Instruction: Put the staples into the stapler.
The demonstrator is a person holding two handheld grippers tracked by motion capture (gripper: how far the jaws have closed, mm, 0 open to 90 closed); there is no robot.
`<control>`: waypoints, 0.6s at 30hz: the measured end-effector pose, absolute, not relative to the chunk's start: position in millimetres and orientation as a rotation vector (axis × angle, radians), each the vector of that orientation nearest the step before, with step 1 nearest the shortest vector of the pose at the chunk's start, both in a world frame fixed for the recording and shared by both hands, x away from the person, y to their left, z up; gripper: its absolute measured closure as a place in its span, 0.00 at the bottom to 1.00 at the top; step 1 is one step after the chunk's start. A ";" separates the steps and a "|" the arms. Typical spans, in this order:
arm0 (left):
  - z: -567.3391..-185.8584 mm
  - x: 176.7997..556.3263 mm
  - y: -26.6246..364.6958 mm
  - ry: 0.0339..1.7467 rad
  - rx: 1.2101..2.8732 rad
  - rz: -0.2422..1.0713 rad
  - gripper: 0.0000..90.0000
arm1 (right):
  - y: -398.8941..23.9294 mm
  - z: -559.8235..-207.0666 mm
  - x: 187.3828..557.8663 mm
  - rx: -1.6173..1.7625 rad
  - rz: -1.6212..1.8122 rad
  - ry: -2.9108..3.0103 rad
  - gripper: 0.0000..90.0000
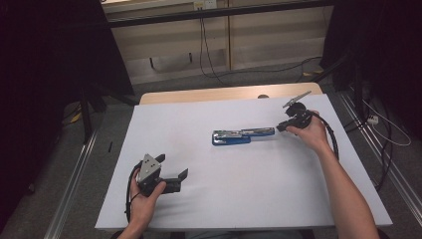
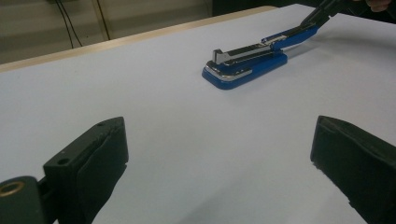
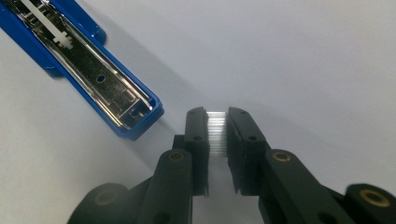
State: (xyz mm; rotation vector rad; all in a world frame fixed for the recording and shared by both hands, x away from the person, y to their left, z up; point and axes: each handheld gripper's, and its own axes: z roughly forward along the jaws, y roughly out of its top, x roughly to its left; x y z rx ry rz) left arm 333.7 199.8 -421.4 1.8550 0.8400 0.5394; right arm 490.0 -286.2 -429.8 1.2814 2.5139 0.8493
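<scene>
A blue stapler (image 1: 238, 136) lies flipped open near the middle of the white table (image 1: 199, 199), its metal magazine (image 3: 100, 79) exposed and its lid stretched out to the right. My right gripper (image 3: 217, 116) hovers just past the open lid's end (image 1: 268, 131), shut on a silvery strip of staples (image 3: 217, 133) held between its pads. My left gripper (image 1: 171, 172) rests near the table's front left, jaws wide open and empty, pointing toward the stapler (image 2: 245, 63).
The table's wooden far edge (image 1: 209, 93) shows beyond the white cover. Cables (image 1: 209, 55) run over the floor behind, and black frames stand at both sides. White surface lies bare around the stapler.
</scene>
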 end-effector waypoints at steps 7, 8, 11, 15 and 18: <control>-421.3 333.8 199.1 0.835 1.864 0.543 0.05 | -282.3 -426.2 487.1 1.267 0.860 2.488 0.88; -421.2 333.5 199.2 0.837 1.860 0.541 0.05 | -282.9 -425.1 487.1 1.256 0.863 2.481 0.88; -421.3 334.0 199.6 0.841 1.859 0.536 0.05 | -283.7 -421.4 486.0 1.260 0.887 2.463 0.88; -421.4 334.3 199.1 0.834 1.867 0.537 0.05 | -279.8 -416.3 482.8 1.218 0.897 2.459 0.88; -421.1 334.0 199.1 0.837 1.865 0.539 0.05 | -279.4 -414.4 481.9 1.219 0.897 2.447 0.88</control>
